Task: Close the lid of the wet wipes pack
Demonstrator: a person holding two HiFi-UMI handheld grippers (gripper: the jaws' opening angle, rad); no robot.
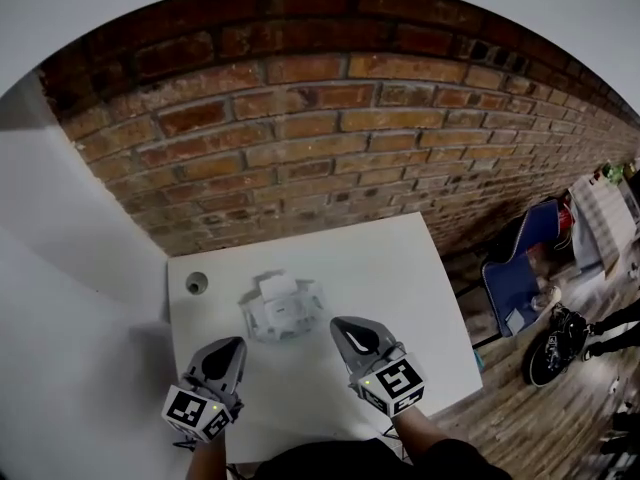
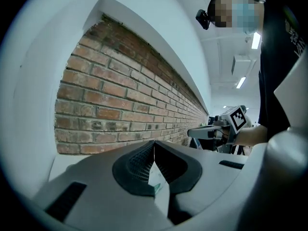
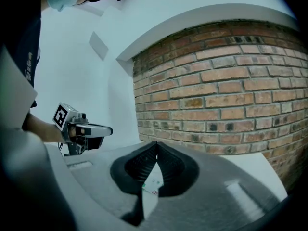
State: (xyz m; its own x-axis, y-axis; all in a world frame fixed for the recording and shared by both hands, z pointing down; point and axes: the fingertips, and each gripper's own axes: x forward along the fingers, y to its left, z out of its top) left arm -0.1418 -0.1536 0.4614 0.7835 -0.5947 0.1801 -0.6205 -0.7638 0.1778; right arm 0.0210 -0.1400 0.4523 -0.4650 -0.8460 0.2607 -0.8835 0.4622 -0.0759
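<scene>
Left gripper (image 1: 234,345) and right gripper (image 1: 341,325) jaws together, empty; right should press raised lid (image 1: 277,287), 12 o'clock on wet wipes pack (image 1: 287,320), flat.

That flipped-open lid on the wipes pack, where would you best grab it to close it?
Probably the free top edge of the lid, reached from above on the brick wall side: it stands raised at the far end of the wet wipes pack, leaving that edge exposed.

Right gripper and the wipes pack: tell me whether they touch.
Apart. The head view shows a strip of bare table between the right gripper and the wipes pack.
</scene>
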